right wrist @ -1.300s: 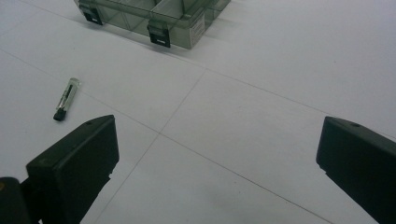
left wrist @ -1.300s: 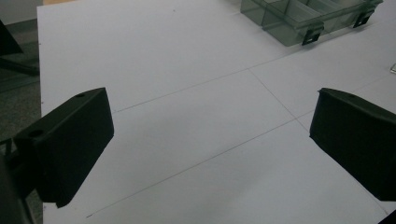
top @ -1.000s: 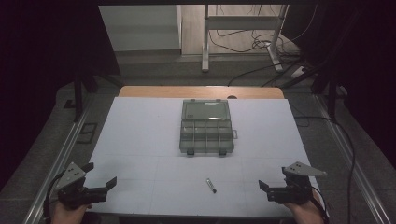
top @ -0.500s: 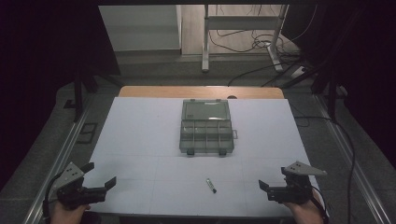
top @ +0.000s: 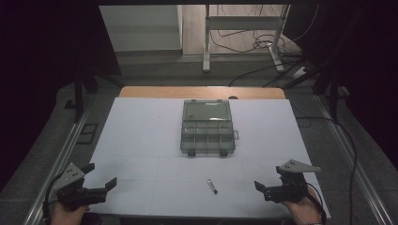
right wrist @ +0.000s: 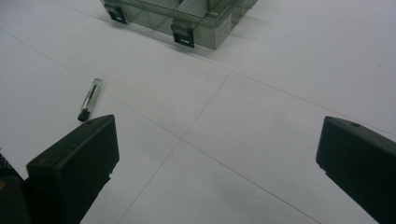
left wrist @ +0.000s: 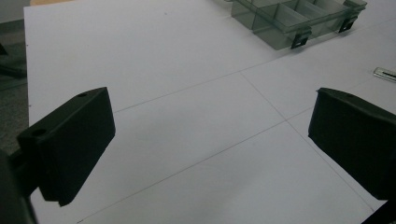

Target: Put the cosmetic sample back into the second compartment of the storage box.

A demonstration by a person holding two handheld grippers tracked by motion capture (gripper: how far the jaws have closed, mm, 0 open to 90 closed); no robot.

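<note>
Open white table (top: 141,136) fills the frame's lower half; only a small vial (top: 212,186) at lower centre and a compartment box (top: 207,128) at centre obstruct.

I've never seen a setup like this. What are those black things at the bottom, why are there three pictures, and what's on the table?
No robot here: a person holds a hand tool in each hand, the left claw and the right claw. Both are open and hold nothing. The high view looks down on the white table. The other two pictures come from cameras riding on each claw, looking along its black jaws. On the table are a clear compartment box, lid open, and a small tube between the box and the person.
</note>
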